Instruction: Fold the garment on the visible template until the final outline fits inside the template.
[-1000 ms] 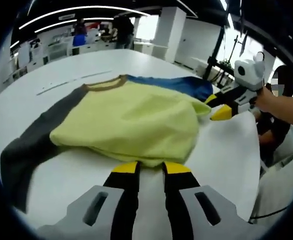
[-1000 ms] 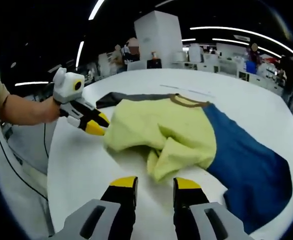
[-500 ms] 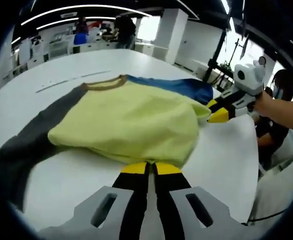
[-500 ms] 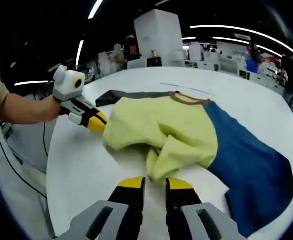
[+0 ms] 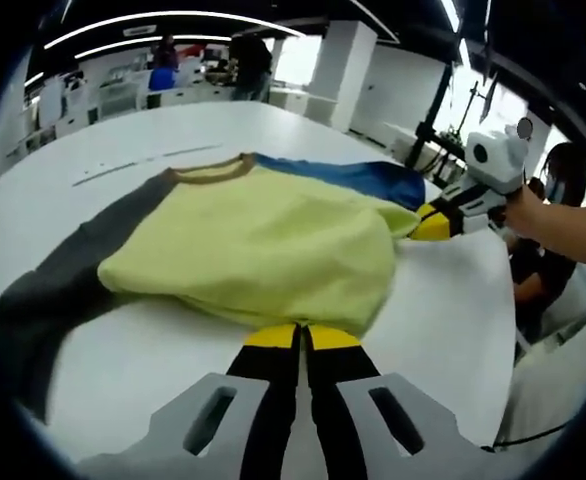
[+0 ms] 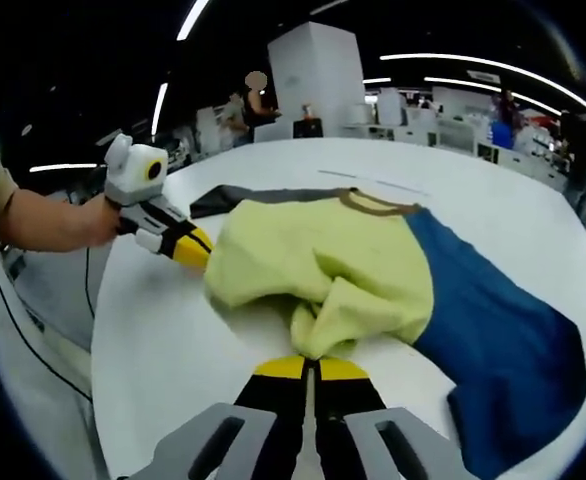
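A shirt with a yellow-green body, brown collar, grey sleeve and blue sleeve lies on the white table. Its body is folded over on itself. My left gripper is shut on the near hem of the yellow body. In the right gripper view the shirt has a bunched yellow fold at its near edge, and my right gripper is shut on that fold. The left gripper meets the shirt's left edge there. The right gripper touches the shirt's right corner in the left gripper view.
A thin line runs across the table beyond the collar. The table's curved edge is close to both hands. A person's forearm holds the left gripper. Desks and people stand far behind.
Both pairs of jaws have gone from open to shut on the shirt's edge, the left first, the right just now. The shirt's yellow edge has crept slightly toward the right gripper.
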Available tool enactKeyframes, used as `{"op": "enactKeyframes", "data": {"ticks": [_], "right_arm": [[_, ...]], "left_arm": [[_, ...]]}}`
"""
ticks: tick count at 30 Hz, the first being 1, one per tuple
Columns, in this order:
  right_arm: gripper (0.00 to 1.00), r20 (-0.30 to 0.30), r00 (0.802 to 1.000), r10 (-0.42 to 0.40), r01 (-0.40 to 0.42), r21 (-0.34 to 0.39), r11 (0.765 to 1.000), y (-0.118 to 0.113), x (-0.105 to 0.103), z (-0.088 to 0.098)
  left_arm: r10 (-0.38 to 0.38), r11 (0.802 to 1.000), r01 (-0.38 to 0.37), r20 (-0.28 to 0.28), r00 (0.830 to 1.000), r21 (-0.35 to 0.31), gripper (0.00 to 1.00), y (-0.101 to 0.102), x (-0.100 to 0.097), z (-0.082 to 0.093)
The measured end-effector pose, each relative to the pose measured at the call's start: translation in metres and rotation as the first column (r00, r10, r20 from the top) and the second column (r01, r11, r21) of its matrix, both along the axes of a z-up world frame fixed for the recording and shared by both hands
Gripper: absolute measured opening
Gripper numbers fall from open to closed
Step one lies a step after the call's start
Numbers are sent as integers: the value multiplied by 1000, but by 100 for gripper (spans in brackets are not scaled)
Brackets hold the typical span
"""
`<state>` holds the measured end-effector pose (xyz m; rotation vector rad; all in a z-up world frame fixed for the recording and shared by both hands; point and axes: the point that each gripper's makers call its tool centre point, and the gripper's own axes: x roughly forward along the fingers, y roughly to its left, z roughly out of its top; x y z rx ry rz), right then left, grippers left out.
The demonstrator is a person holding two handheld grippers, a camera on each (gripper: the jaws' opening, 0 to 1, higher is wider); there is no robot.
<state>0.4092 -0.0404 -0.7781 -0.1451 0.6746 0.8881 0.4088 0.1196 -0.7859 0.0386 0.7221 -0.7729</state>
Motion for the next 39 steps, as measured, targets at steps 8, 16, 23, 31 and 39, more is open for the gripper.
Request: {"op": "enactKeyframes", "data": {"ticks": [8,16,23,31,39], "right_arm": [[0,31,999,-20,19,49,999,-1,7,22],[0,79,996,-33,26,94,995,-1,17,52],[0,139,988,-63,44,136,990,-8,31,86],[0,193,978,-76,45,159,986,-10,40,111],[0,224,971,-88,47,181,982,-11,44,129]], "left_arm": [[-16,1000,16,31,999,-2,0,0,0,12],[0,999,4,82,997,-47,0,7,5,39],[35,996,-22,155,987,-85,0,19,15,72],[79,992,-57,211,974,-109,0,34,26,98],[93,991,-65,255,963,-115,0,38,28,113]]}}
